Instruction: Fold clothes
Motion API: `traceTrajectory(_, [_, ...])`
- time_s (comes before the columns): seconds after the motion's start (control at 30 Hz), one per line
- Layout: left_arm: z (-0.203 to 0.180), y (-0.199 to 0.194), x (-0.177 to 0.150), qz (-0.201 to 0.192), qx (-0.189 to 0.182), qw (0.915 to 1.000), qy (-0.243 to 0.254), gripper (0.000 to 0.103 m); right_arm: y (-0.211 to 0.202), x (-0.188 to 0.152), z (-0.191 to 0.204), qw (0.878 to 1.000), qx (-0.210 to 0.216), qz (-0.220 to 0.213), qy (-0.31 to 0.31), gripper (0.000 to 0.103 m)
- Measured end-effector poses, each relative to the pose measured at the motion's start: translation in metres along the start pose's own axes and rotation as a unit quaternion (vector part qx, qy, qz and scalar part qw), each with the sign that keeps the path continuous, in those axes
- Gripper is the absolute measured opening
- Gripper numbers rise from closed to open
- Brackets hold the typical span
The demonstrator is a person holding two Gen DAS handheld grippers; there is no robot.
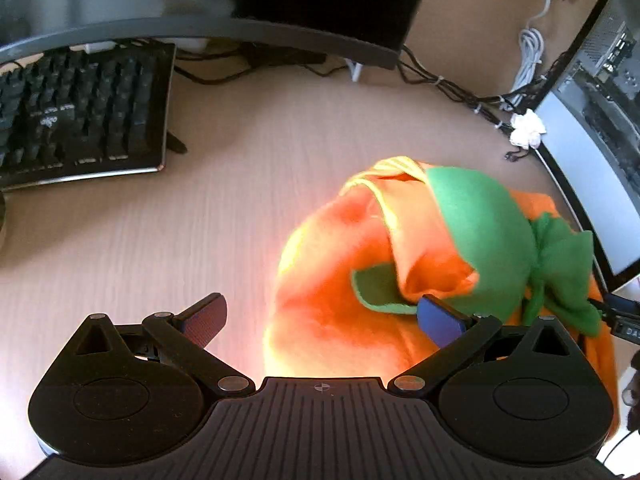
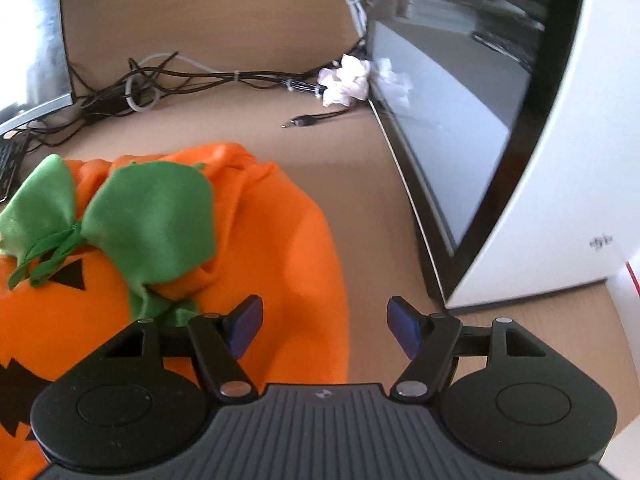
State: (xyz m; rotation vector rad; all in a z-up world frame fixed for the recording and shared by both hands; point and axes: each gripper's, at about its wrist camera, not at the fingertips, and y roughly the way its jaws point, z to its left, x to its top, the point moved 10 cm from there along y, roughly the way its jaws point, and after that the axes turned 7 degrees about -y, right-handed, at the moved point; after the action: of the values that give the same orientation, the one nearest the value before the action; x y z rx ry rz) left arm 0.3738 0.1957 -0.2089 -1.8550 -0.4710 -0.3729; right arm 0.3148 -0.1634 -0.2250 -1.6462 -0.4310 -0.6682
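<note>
An orange pumpkin costume (image 1: 332,280) with green felt leaves (image 1: 488,240) lies bunched on the wooden desk (image 1: 160,240). My left gripper (image 1: 324,316) is open above its left part, the right fingertip touching a green flap. In the right wrist view the costume (image 2: 272,248) shows a black jack-o'-lantern face at lower left and a green bow (image 2: 148,220). My right gripper (image 2: 324,326) is open and empty over the costume's right edge, left finger over the cloth, right finger over bare desk.
A black keyboard (image 1: 80,116) and a dark monitor (image 1: 320,0) stand at the back left. A white computer case with a glass side (image 2: 540,160) stands close on the right. Tangled cables (image 2: 180,80) and a crumpled tissue (image 2: 346,80) lie behind the costume.
</note>
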Motion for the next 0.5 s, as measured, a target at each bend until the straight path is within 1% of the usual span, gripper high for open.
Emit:
traceTrajectory(0.07, [0.006, 0.002, -0.003, 0.013, -0.004, 0.9999, -0.010, 0.103, 0.003, -0.003, -0.003, 1.000, 0.005, 0.006, 0.010, 0.069])
traceTrajectory(0.13, [0.011, 0.003, -0.005, 0.018, 0.002, 0.9998, -0.010, 0.098, 0.005, -0.005, -0.005, 1.000, 0.013, 0.007, 0.017, 0.069])
traceTrajectory(0.2, [0.014, 0.004, -0.006, 0.019, 0.011, 0.9997, -0.008, 0.078, 0.007, -0.006, -0.003, 0.999, 0.024, 0.008, 0.022, 0.058])
traceTrajectory(0.23, [0.014, 0.005, -0.007, 0.021, 0.011, 0.9997, -0.007, 0.077, 0.008, -0.007, -0.001, 0.999, 0.030, 0.009, 0.023, 0.054])
traceTrajectory(0.27, [0.013, 0.006, -0.006, 0.020, 0.010, 0.9997, -0.001, 0.074, 0.009, -0.007, 0.001, 0.999, 0.035, 0.009, 0.021, 0.043])
traceTrajectory(0.3, [0.012, 0.007, -0.006, 0.019, 0.010, 0.9998, 0.004, 0.068, 0.010, -0.006, 0.004, 0.999, 0.038, 0.007, 0.016, 0.033])
traceTrajectory(0.33, [0.011, 0.008, -0.006, 0.019, 0.007, 0.9998, 0.010, 0.061, 0.011, -0.005, 0.007, 0.999, 0.040, 0.003, 0.009, 0.028])
traceTrajectory(0.37, [0.008, 0.008, -0.007, 0.020, -0.001, 0.9997, 0.017, 0.045, 0.012, -0.003, 0.011, 0.999, 0.040, -0.001, -0.001, 0.019])
traceTrajectory(0.4, [0.006, 0.009, -0.008, 0.021, -0.009, 0.9994, 0.024, 0.035, 0.013, -0.001, 0.014, 0.999, 0.039, -0.005, -0.011, 0.017])
traceTrajectory(0.43, [0.004, 0.010, -0.009, 0.021, -0.014, 0.9992, 0.030, 0.031, 0.015, 0.002, 0.018, 0.999, 0.038, -0.009, -0.021, 0.015])
traceTrajectory(0.47, [0.002, 0.013, -0.007, 0.017, -0.010, 0.9992, 0.036, 0.025, 0.017, 0.006, 0.022, 0.999, 0.037, -0.013, -0.032, 0.012])
traceTrajectory(0.5, [0.000, 0.015, -0.004, 0.011, -0.004, 0.9989, 0.045, 0.021, 0.021, 0.011, 0.025, 0.998, 0.035, -0.018, -0.043, 0.012])
